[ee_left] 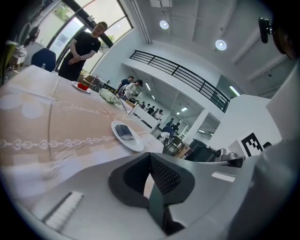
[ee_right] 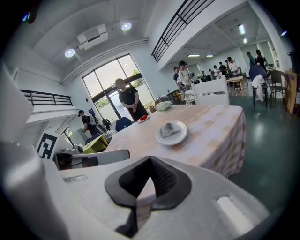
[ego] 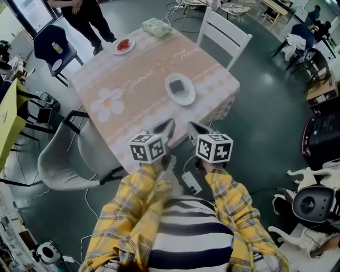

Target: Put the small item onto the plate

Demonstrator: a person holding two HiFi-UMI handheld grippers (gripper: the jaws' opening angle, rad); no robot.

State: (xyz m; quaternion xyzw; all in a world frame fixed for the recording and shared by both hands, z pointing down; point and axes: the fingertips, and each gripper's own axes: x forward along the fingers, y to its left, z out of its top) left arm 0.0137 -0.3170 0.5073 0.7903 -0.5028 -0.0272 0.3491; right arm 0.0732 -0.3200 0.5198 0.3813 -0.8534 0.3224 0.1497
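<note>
A white plate [ego: 180, 89] rests on the peach tablecloth of the table [ego: 138, 79], toward its near right side. A small dark grey item [ego: 181, 87] lies in the plate. The left gripper view shows the plate [ee_left: 132, 140] and item [ee_left: 123, 131] ahead, and so does the right gripper view, with plate [ee_right: 180, 136] and item [ee_right: 167, 130]. My left gripper [ego: 169, 124] and right gripper [ego: 192, 127] hang side by side just off the table's near edge. Both are shut with nothing between the jaws and well short of the plate. The same shows at the left gripper [ee_left: 151, 157] and right gripper [ee_right: 150, 159].
A small plate with red food [ego: 123, 45] and a pale green packet [ego: 156, 26] sit at the table's far side. A white chair [ego: 224, 33] stands behind the table and a grey chair [ego: 66, 159] at its near left. A person in black [ego: 85, 16] stands beyond.
</note>
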